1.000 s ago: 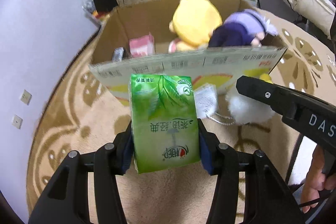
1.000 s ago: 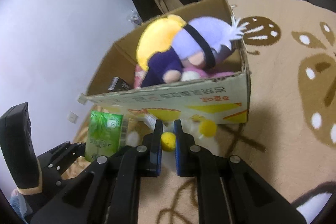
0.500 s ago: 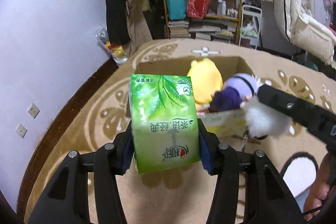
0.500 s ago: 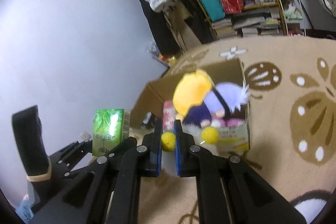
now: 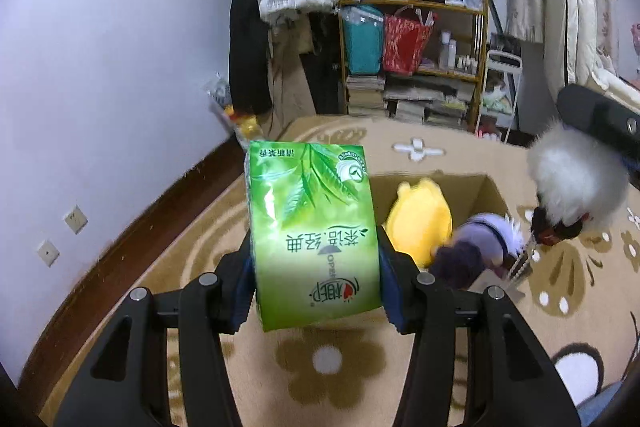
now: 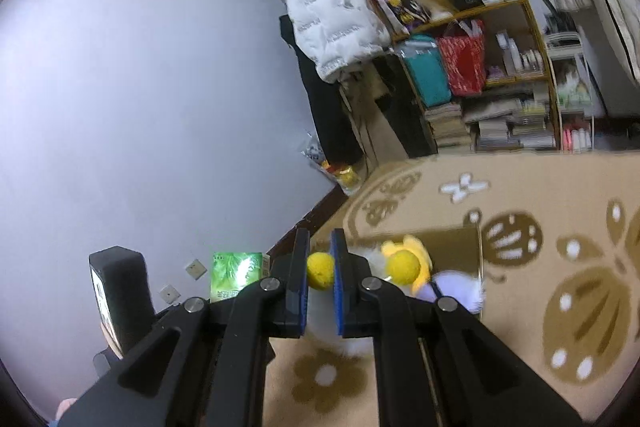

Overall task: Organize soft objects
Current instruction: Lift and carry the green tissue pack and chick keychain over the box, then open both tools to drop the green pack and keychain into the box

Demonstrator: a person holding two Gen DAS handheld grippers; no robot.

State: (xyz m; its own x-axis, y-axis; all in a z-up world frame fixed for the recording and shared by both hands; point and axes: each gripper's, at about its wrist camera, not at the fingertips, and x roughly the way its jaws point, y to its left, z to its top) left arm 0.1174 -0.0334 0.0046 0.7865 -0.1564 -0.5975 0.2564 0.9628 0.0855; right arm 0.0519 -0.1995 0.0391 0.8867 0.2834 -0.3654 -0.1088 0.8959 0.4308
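Tissue pack: the green plastic-wrapped tissue pack (image 5: 314,235) looks light and squashy with a slick film; the flat side faces are the best place to grip.
Left gripper (image 5: 316,291): clamped across the pack's sides, raised near the open cardboard box (image 5: 486,193).
Plush: the white fluffy toy with yellow pom-poms (image 6: 320,266) is soft and floppy.
Right gripper (image 6: 320,267): pinched onto one pom-pom, the toy dangling above the box.
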